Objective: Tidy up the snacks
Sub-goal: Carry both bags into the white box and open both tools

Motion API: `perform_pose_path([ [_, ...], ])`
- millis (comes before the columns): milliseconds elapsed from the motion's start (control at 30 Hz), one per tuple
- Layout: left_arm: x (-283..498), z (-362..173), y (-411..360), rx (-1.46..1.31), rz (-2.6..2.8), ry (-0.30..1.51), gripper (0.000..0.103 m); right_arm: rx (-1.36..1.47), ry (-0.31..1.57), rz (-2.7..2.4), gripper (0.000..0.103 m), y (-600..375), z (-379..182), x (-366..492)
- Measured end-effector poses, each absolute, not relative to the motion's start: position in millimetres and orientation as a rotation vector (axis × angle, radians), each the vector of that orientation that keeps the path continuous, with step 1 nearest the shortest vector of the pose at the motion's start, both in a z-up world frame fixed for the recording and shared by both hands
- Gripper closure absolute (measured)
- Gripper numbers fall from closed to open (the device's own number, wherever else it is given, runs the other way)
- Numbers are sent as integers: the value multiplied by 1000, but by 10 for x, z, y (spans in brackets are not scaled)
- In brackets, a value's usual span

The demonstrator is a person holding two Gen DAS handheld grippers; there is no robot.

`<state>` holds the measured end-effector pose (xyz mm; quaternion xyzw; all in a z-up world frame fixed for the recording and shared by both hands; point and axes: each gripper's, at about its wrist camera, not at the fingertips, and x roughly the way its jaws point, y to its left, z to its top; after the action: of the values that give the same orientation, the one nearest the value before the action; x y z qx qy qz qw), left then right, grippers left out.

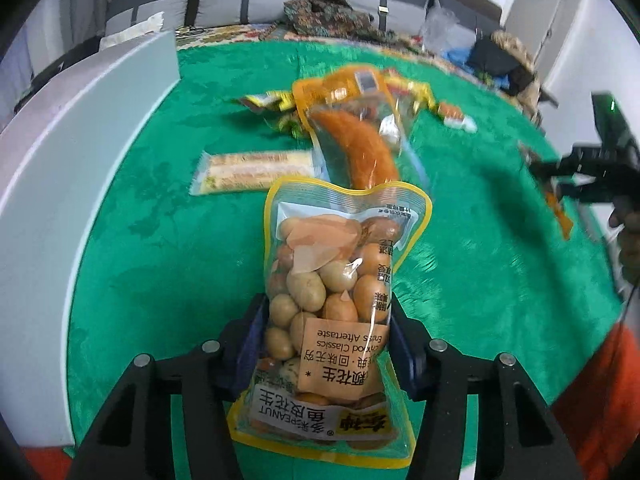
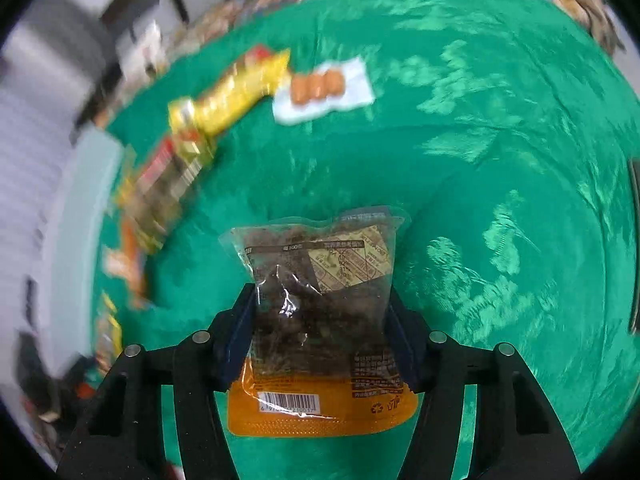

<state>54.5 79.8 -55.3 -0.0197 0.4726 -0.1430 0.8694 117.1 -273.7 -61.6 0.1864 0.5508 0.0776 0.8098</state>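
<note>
Green textured cloth (image 1: 460,264) covers the table we work over, and in the left wrist view a white box wall (image 1: 80,152) curves along the left side of the frame, with a grey sofa (image 1: 248,0) and heaped patterned fabric (image 1: 324,12) across the top.

Our left gripper (image 1: 326,344) sits at the bottom centre of that view, its jaws closed to the width of a clear, yellow-edged peanut bag (image 1: 328,300), which they pinch on both sides around its middle. The bag stands up toward the centre of the frame, the label reading upside down. Beyond it on the cloth lie a clear pouch with a long orange snack (image 1: 356,140), a pale wafer packet (image 1: 252,170) to its left, and yellow wrappers (image 1: 268,102) further back. At the right edge we see our right gripper (image 1: 592,176), blurred, with a bit of orange packaging below it.

In the right wrist view, our right gripper (image 2: 322,340) is likewise closed onto a packet: a clear pouch of dark snack with an orange bottom band and barcode (image 2: 320,320), clamped between the two blue-padded fingers (image 2: 236,340) at the lower centre of the frame. The green cloth (image 2: 500,200) fills most of this view. Toward the upper left, blurred, lie a yellow snack packet (image 2: 236,92), a pale blue packet with round orange pieces (image 2: 324,88), and more wrappers (image 2: 160,192) strung down the left side.
</note>
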Motion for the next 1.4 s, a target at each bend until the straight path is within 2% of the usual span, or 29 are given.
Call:
perform_pose_path([
  [167,471,-10,1265,-200,-299,888,48,336,1156,279,41,-2276,-192,1218],
  [267,447,359,1867,-271,-210,811,48,313,1102,452,40,-1528,233,1362],
  [400,455,581,2718,-287,-10,767,47,262,1014,705,40,-235,828,1437],
  [467,477,571,3083,-267,104,774,43,237,982,809,38,481,1037,1502],
  [500,493,524,3314,-250,187,794,36,226,967,848,34,870,1109,1548],
  [533,490,475,3453,-240,234,815,24,223,955,860,28,1096,1143,1577],
  [600,410,362,3801,-257,329,850,14,210,949,873,25,1597,1163,1654],
  [733,214,259,4076,-279,378,850,11,242,964,882,24,2040,1110,1763],
  [900,154,172,3866,-271,373,795,11,195,880,848,24,1621,1082,1577],
  [1100,447,264,3234,-211,196,691,10,-18,816,508,24,381,218,1414],
  [1200,740,115,2895,-97,194,745,9,-89,820,284,24,-569,-307,1253],
  [1400,841,10,2495,4,225,789,9,-99,861,-52,24,-2177,-866,977],
])
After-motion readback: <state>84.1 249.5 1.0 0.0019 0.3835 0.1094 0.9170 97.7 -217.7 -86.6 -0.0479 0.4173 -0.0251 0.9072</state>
